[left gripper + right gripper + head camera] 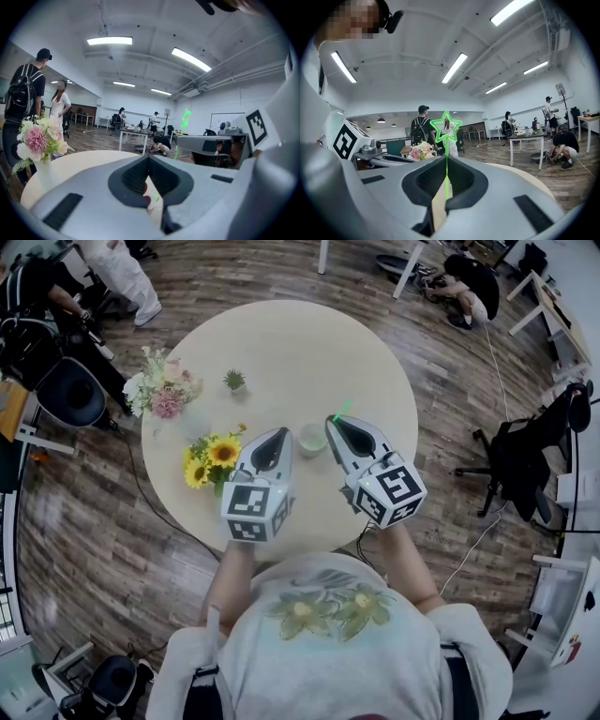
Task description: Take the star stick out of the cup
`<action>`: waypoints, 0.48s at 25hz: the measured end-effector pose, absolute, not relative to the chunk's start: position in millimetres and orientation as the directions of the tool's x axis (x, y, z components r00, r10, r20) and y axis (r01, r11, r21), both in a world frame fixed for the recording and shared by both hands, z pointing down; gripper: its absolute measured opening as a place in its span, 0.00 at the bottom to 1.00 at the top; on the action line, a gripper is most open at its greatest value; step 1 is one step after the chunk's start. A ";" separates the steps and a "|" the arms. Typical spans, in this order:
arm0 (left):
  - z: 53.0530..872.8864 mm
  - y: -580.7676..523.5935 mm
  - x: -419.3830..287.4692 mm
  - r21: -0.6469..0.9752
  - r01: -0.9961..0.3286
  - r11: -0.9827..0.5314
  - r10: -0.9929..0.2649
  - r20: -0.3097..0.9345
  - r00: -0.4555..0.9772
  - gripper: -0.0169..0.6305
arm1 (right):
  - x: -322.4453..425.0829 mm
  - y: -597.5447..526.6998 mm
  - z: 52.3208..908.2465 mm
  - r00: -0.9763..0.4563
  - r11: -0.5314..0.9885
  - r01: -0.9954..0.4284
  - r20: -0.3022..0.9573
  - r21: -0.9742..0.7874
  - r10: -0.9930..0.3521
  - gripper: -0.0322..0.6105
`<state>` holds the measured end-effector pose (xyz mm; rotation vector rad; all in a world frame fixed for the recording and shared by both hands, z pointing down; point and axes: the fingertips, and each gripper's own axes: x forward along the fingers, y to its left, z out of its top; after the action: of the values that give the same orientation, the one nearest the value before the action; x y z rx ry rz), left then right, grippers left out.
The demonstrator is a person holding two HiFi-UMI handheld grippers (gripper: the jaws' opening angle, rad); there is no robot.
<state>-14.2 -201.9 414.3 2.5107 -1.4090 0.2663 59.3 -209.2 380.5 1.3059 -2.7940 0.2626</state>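
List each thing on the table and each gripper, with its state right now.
star stick: upright, clamped in the right gripper
right gripper: shut on the star stick
left gripper: shut, nothing between its jaws
cup: upright on the table, ungripped
pink bouquet: standing upright
sunflowers: standing upright
small potted plant: upright

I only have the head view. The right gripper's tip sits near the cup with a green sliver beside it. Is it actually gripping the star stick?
Observer: Yes. The right gripper is shut on the star stick, pinching its thin stem.
Operator: Which way does the star point?
Observer: Upright, its outline standing just above the jaws.
Operator: And the left gripper?
Observer: The left gripper has its jaws together at the tips.
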 end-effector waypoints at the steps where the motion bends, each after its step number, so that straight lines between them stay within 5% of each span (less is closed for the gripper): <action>1: 414.4 -201.8 -14.3 0.126 -0.856 -0.501 -0.810 0.279 0.516 0.03 | 59.4 -209.0 380.0 -0.643 0.630 -0.765 0.113 -0.133 -0.758 0.08; 12: 417.7 -201.7 -15.9 0.127 -0.856 -0.501 -0.808 0.284 0.516 0.03 | 59.5 -208.9 380.0 -0.642 0.630 -0.766 0.116 -0.127 -0.758 0.08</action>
<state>-15.9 -201.7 417.7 2.5076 -1.4061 0.2727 59.5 -208.9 380.0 1.3057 -2.7895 0.2546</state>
